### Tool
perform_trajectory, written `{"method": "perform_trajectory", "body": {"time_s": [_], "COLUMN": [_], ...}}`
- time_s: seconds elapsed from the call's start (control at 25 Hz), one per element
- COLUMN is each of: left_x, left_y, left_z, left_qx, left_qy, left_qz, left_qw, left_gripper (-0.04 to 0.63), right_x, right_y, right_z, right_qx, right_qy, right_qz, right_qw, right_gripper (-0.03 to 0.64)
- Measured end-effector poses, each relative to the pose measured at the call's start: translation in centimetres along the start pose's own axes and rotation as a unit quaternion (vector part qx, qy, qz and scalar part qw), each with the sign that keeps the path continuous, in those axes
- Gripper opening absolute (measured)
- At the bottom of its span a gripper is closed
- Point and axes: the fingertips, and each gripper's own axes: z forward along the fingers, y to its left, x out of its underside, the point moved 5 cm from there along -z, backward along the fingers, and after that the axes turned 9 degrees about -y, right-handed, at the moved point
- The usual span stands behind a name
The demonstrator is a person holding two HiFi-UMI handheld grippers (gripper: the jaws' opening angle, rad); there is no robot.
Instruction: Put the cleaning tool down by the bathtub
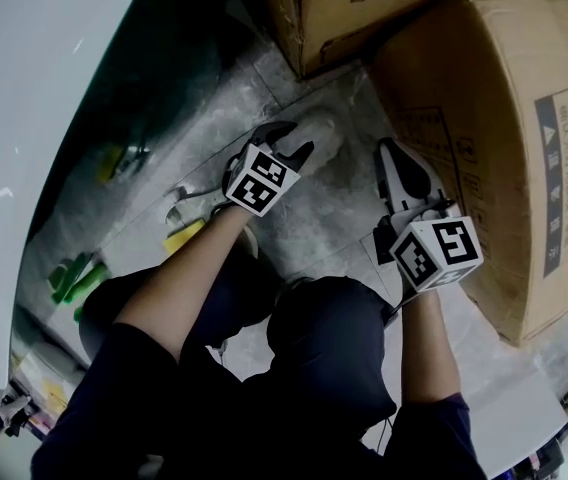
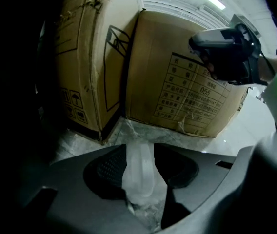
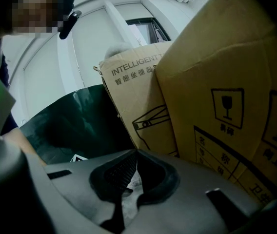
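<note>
The left tool (image 1: 289,140) hangs just above the floor (image 1: 314,223) with its jaws spread wide and gripping nothing. The pale, whitish cleaning tool (image 1: 322,133) lies on the floor just past its tips, at upper centre of the head view. In the left gripper view the same pale piece shows through the gap between the jaws, with neither pad pressing on it. It rests on the strip of mottled grey floor between the bathtub (image 1: 34,88), whose white rim and dark side curve down the left of the frame, and two cardboard boxes (image 1: 504,118) stacked at upper right. The right tool (image 1: 391,150), right of centre, points at the larger box with its jaws drawn together on nothing. Green and yellow items (image 1: 74,278) lie in shadow at the tub's foot, too dim to identify.
</note>
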Motion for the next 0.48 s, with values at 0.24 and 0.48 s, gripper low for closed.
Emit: {"method": "perform_trajectory", "body": {"time_s": [0.24, 0.48], "left_x": [-5.0, -10.8], "left_y": [1.2, 2.2], "left_z": [-2.7, -8.3], "left_qx": [-0.013, -0.027], "left_qy": [-0.027, -0.051], "left_qz": [0.001, 0.01], "left_qw": [0.9996, 0.9983], "left_gripper": [0.192, 0.192], "right_x": [-2.1, -6.2], "right_y": [1.8, 5.0], "right_z": [-0.9, -2.1], "right_qx": [0.006, 0.006], "right_qy": [0.009, 0.018], "right_qz": [0.004, 0.006], "right_qw": [1.0, 1.0], "right_gripper": [0.011, 0.011]}}
